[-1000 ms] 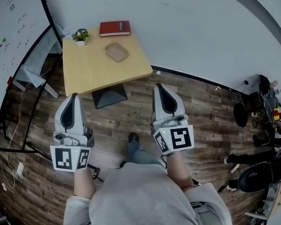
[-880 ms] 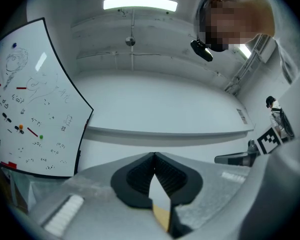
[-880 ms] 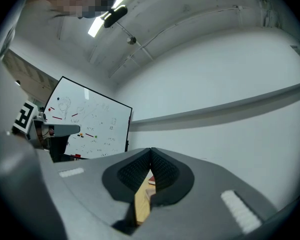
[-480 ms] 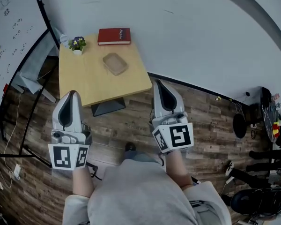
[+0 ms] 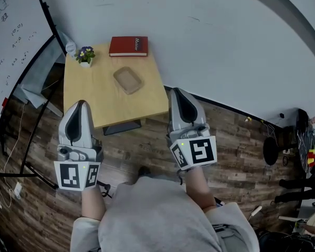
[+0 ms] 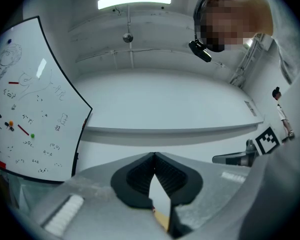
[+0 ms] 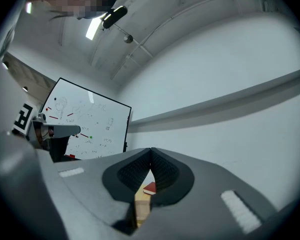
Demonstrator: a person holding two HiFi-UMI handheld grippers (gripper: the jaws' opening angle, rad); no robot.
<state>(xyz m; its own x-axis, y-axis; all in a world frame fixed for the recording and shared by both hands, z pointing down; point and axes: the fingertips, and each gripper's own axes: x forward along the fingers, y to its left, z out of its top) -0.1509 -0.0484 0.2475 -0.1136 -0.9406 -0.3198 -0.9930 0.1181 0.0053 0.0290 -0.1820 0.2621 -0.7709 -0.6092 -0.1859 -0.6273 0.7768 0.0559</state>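
Tan, shallow, rounded-rectangular dish [image 5: 128,80], lying at the middle of a light wooden square table [image 5: 94,96]. Its long axis runs obliquely, from far-left to near-right. It lies ahead of both grippers and between their lines of reach, forward-right of the left gripper [image 5: 80,105] and forward-left of the right gripper [image 5: 176,92]. In the head view the right one looks slightly nearer, with its tip by the table's near corner.

Behind the dish, at the far edge, lie a red hardback book [image 5: 128,46] and a small potted flower [image 5: 85,55] (the book also shows through the right gripper's slit [image 7: 149,188]).

Both grippers' jaws are pressed together at the tips and pinch nothing, as the left gripper view [image 6: 153,156] and right gripper view [image 7: 151,151] show.

Compared with a second earlier, the table stands closer to the grippers, and the jaws are unchanged.
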